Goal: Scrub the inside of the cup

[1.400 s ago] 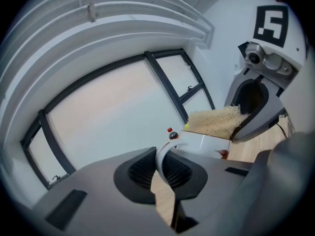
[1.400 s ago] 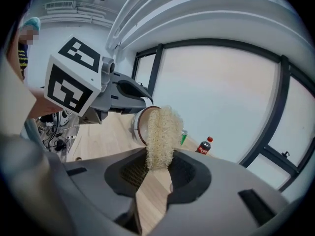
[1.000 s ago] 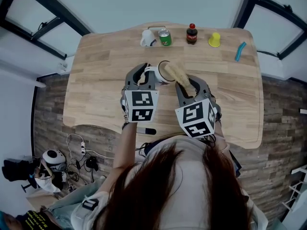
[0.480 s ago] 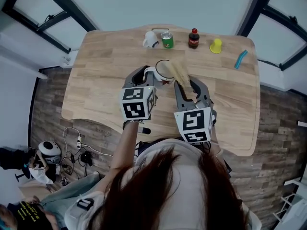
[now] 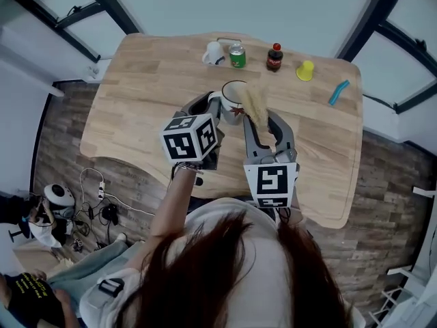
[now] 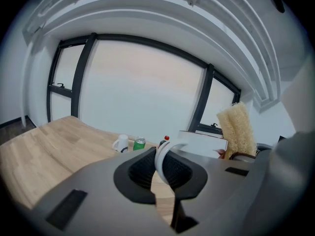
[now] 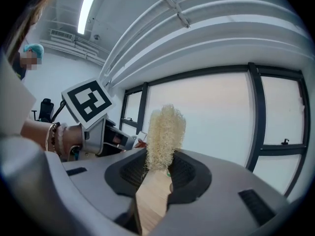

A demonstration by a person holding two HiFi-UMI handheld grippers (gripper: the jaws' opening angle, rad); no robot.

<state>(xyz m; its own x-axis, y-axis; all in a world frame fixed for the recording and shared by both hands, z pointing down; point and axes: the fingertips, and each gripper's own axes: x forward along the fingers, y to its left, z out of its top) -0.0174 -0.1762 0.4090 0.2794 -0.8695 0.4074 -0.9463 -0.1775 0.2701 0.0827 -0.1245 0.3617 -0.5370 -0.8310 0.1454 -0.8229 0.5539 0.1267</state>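
Left gripper (image 5: pixel 207 105) reaches forward over the middle of the table, marker cube toward the camera and tilted. In the left gripper view its jaws are clamped on the white handle (image 6: pixel 164 157) of the cup (image 5: pixel 232 96). The cup is a white mug with its mouth up toward the head camera, handle side facing the left gripper. Can't tell if its base touches the table. Right gripper (image 5: pixel 265 124) sits just right of the left one, pointing forward and slightly inward, marker cube face up and close to the person's body. Its jaws are closed on the lower end of a pale yellow loofah scrubber (image 7: pixel 164 137). The loofah angles up and left from the jaws, its far end over the cup's right rim in the head view. In the left gripper view it stands up above the rim on the cup's right. Can't tell how far inside it is. A wrist with bracelets (image 7: pixel 55 137) shows behind the left gripper in the right gripper view. The surface is a light wooden table (image 5: pixel 147 94) with rounded corners. Lined up along its far edge are a small white mug (image 5: pixel 212 53), a green can (image 5: pixel 237 55), a dark bottle with red cap (image 5: pixel 274 57) and a yellow cup (image 5: pixel 305 70) upside down. A blue item (image 5: pixel 338 92) lies near the right edge. The floor is grey-brown wood planks (image 5: pixel 399 183), with cables (image 5: pixel 102 207) on the left. There are dark-framed windows, a white wall behind, and a ceiling strip light (image 7: pixel 87 4).
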